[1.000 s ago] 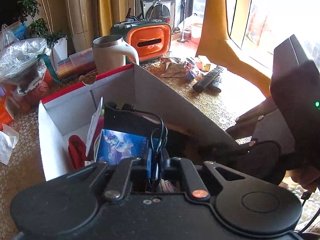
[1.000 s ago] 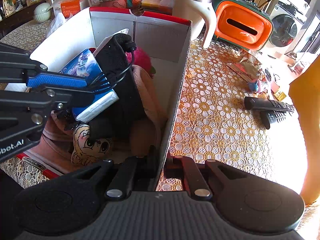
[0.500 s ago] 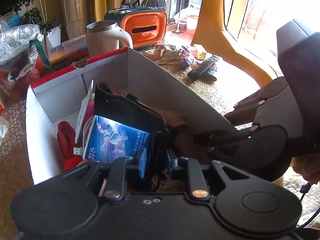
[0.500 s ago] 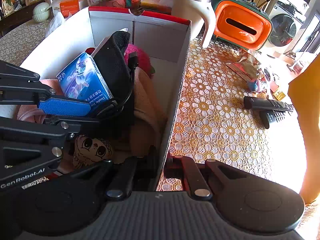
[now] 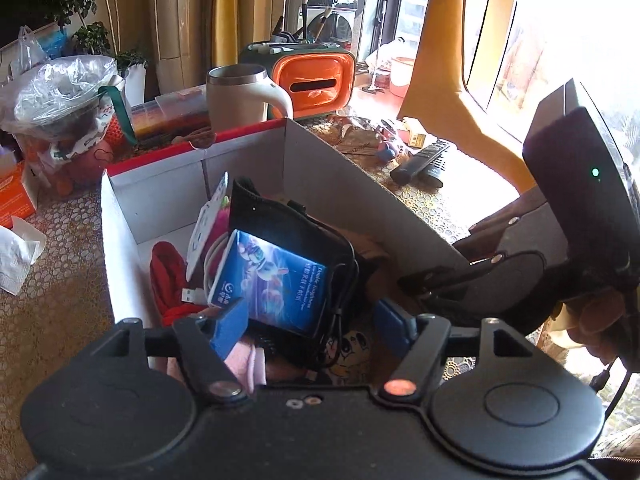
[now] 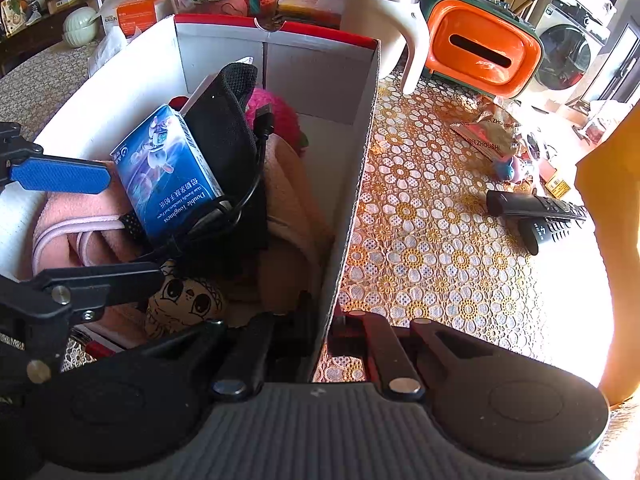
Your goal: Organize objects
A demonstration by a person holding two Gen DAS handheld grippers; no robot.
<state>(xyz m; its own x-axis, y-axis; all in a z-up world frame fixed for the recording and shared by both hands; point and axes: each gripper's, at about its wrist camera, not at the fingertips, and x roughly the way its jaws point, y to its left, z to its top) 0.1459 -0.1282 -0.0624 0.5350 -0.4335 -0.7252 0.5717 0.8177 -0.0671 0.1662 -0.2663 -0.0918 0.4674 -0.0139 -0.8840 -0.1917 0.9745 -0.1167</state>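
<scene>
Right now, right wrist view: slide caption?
Right tool clamps box wall; open left tool flanks blue tissue pack.

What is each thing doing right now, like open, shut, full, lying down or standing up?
Left tool: open, jaws just spread, holding nothing.
Right tool: shut on the box wall.
Box: open on top, crammed.
Blue tissue pack: tilted against the black pouch.
Mug: upright, lidless.
Remotes: lying flat on the table.

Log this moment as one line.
left gripper: just opened, blue tissue pack released | right gripper: shut on white cardboard box wall
</scene>
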